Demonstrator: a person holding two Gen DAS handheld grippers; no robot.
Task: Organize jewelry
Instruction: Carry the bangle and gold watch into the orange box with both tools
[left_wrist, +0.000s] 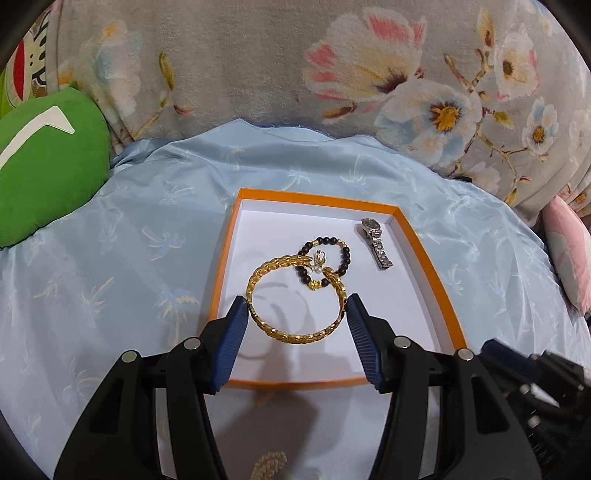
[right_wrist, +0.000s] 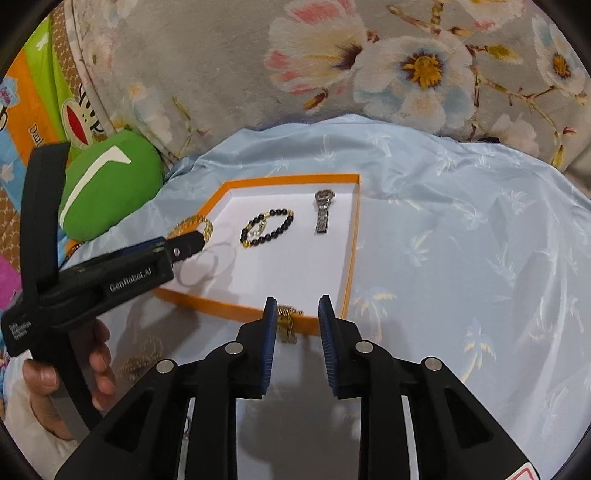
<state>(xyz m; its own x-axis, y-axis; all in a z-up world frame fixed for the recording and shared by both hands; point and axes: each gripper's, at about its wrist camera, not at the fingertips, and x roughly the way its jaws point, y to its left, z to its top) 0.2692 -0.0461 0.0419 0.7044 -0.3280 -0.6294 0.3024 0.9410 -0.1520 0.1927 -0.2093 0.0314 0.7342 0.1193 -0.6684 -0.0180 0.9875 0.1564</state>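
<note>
left gripper (left_wrist: 295, 308) apparently pinches gold bangle (left_wrist: 295, 295) above orange tray (left_wrist: 436, 273).

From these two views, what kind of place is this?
Probably a bedroom, on a bed: a light blue satin sheet with palm prints, a grey floral plush blanket behind it, and a green plush cushion beside it.

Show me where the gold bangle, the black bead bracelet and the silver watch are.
gold bangle (left_wrist: 295, 334), left wrist view, on its near chain edge.
black bead bracelet (right_wrist: 275, 213), right wrist view, on its far beads.
silver watch (right_wrist: 322, 219), right wrist view, on its metal band.
</note>
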